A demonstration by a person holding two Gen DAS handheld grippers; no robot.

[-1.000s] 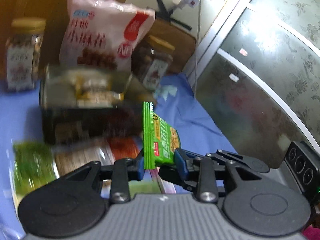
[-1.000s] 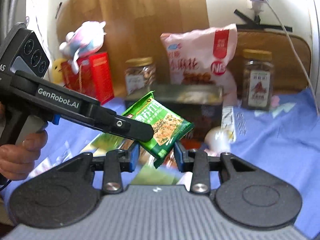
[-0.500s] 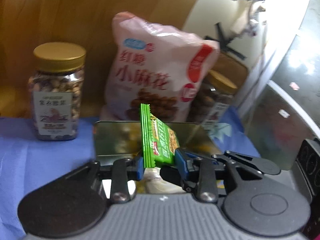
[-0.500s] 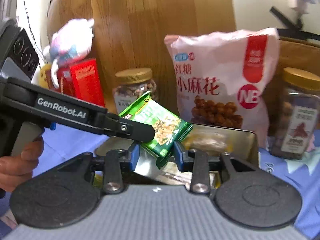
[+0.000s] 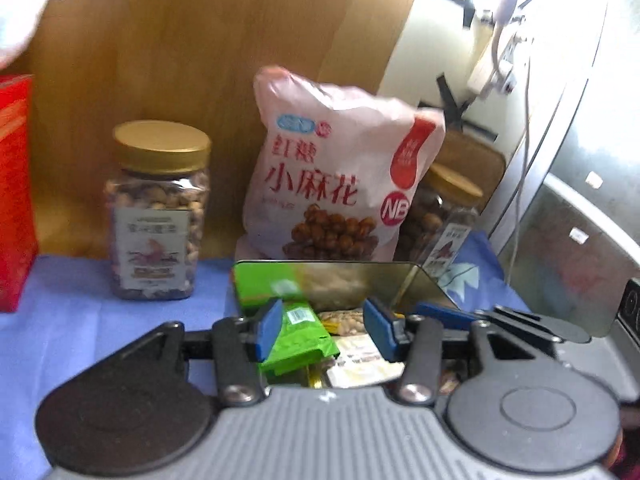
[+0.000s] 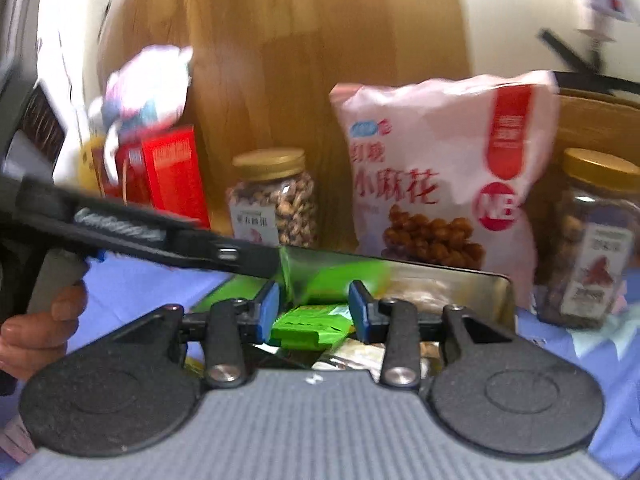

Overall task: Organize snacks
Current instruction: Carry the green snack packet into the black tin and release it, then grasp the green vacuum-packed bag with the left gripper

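Blue cloth (image 5: 72, 320), two gold-lidded nut jars (image 5: 158, 212) (image 6: 592, 240), one pink snack bag (image 5: 340, 184), one metal tin (image 5: 424, 280), green packet (image 5: 298, 336) lying inside, left gripper (image 5: 320, 330) jaws just opening, packet released, right gripper (image 6: 314, 312) jaws apart, empty.

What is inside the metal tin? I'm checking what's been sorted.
In the metal tin: a green snack packet, pale wrapped snacks. Anything beneath them is covered.

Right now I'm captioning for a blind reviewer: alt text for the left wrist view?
The left gripper hangs open over a metal tin of snacks, a green snack packet lying loose beneath it. Behind stand a nut jar and a pink snack bag.
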